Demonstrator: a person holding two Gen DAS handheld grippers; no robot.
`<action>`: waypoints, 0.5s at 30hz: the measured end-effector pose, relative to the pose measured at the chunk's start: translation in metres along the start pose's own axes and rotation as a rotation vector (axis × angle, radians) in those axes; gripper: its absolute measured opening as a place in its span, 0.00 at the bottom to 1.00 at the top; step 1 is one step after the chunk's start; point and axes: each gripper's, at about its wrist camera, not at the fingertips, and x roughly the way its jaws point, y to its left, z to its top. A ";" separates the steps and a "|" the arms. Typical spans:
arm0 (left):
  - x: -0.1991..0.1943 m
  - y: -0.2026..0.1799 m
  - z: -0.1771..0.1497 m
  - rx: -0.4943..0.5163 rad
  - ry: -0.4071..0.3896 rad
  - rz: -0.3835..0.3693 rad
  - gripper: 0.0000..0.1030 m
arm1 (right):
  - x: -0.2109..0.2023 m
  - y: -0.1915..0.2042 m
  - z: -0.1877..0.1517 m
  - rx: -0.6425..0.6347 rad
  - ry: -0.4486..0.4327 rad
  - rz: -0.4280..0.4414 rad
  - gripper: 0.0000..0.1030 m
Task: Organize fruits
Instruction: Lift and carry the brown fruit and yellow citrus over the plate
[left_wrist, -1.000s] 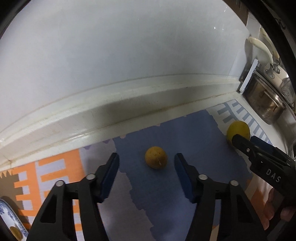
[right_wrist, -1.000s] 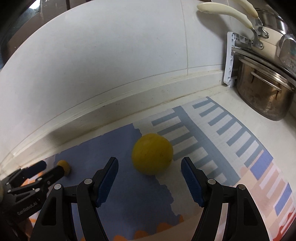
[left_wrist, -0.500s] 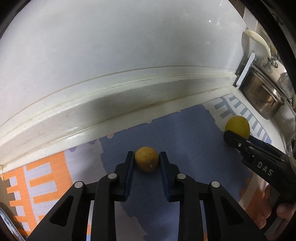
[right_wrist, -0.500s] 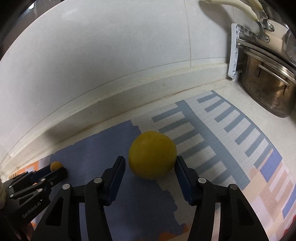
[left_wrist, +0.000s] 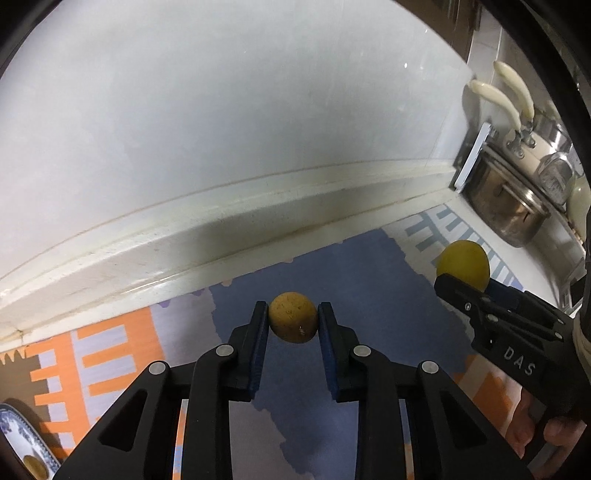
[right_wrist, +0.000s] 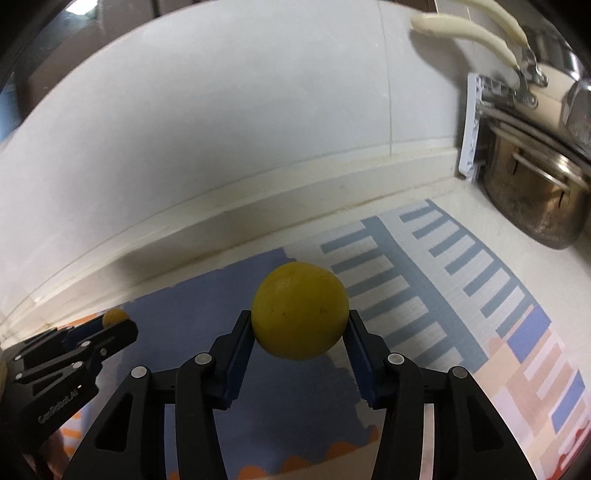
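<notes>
My left gripper (left_wrist: 292, 325) is shut on a small orange-brown fruit (left_wrist: 292, 321) and holds it just above the patterned mat (left_wrist: 362, 280). My right gripper (right_wrist: 300, 332) is shut on a larger yellow fruit (right_wrist: 300, 319), also just above the mat (right_wrist: 424, 280). In the left wrist view the right gripper (left_wrist: 465, 286) and the yellow fruit (left_wrist: 463, 263) show at the right. In the right wrist view the left gripper (right_wrist: 110, 325) with the small fruit (right_wrist: 115, 316) shows at the left.
A blue-and-white plate (left_wrist: 20, 439) holding a fruit (left_wrist: 33, 466) sits at the lower left. Steel pots (right_wrist: 535, 199) with cream handles (right_wrist: 465, 29) stand at the right. A white wall and ledge (left_wrist: 221, 236) run behind the mat.
Both grippers closed fully on their fruits, which now appear lifted slightly off the mat. A second ago both were open around the fruits.
</notes>
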 end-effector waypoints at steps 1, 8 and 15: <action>-0.005 0.000 -0.001 0.000 -0.008 0.000 0.26 | -0.003 0.002 0.000 -0.006 -0.005 0.007 0.48; -0.033 0.002 -0.006 -0.003 -0.049 -0.001 0.26 | -0.034 0.017 -0.003 -0.050 -0.036 0.048 0.48; -0.072 0.005 -0.011 -0.004 -0.113 0.028 0.26 | -0.061 0.036 -0.005 -0.091 -0.062 0.077 0.48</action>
